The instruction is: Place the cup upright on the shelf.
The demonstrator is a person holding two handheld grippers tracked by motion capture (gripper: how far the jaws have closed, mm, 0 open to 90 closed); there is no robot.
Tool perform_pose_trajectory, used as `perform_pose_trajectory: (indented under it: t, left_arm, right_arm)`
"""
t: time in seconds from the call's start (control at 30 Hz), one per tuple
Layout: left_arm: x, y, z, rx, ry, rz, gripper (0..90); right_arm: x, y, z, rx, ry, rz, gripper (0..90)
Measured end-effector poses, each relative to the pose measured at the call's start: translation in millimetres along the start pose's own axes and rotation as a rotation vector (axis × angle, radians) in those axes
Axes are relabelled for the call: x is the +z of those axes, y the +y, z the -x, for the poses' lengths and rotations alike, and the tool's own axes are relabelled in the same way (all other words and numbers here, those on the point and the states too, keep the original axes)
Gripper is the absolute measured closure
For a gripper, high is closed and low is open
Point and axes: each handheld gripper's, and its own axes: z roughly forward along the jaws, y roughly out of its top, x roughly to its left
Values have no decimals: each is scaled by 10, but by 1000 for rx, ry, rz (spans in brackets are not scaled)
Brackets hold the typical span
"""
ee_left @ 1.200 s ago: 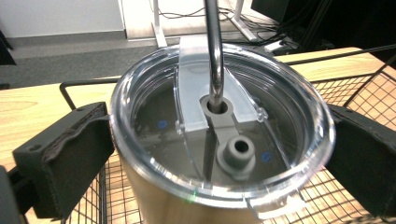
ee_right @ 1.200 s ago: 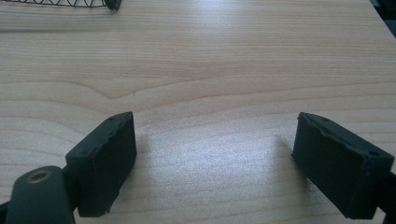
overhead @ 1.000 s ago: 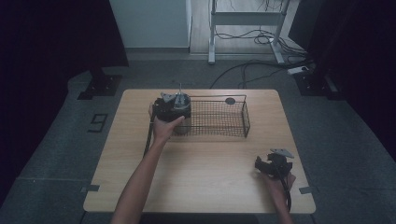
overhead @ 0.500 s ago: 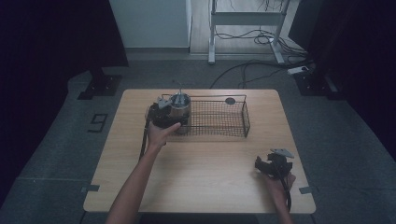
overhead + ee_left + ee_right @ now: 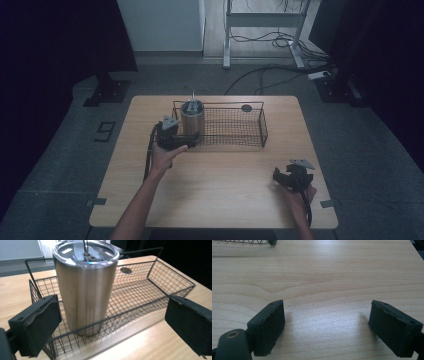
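Observation:
A stainless-steel tumbler (image 5: 192,117) with a clear lid and a straw stands upright in the left end of a black wire basket (image 5: 235,127). My left gripper (image 5: 183,138) is just outside the basket's near-left corner, open, with its jaws apart from the tumbler. In the left gripper view the tumbler (image 5: 86,290) rises behind the basket (image 5: 155,282) wall, and the left gripper (image 5: 112,327) holds nothing. My right gripper (image 5: 281,176) rests open near the table's front right. The right gripper (image 5: 327,327) has only bare wood between its jaws.
The wooden table (image 5: 225,170) has a dark round grommet (image 5: 246,107) at its far side, seen through the basket mesh. A basket corner (image 5: 262,242) is visible far off in the right gripper view. Cables and a desk frame (image 5: 260,22) lie on the floor beyond.
My left gripper has let go of the tumbler and drawn back toward the person, out of the basket. The tumbler stays standing in the basket. The right gripper has not moved.

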Motion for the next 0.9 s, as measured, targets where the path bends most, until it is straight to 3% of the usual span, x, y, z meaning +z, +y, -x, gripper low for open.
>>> perform_pose_trajectory:
  t: [0.37,0.7,0.9]
  left_arm:
    - [-306,-277,34,32,-28,-21,7]
    - [-582,-627,-23,47,0,-59,10]
    - [-709,-792,-85,15,2,-60,10]
  right_arm:
    - [0,0,0,0,0,0,131]
    - [0,0,0,0,0,0,131]
    - [0,0,0,1,-1,0,131]
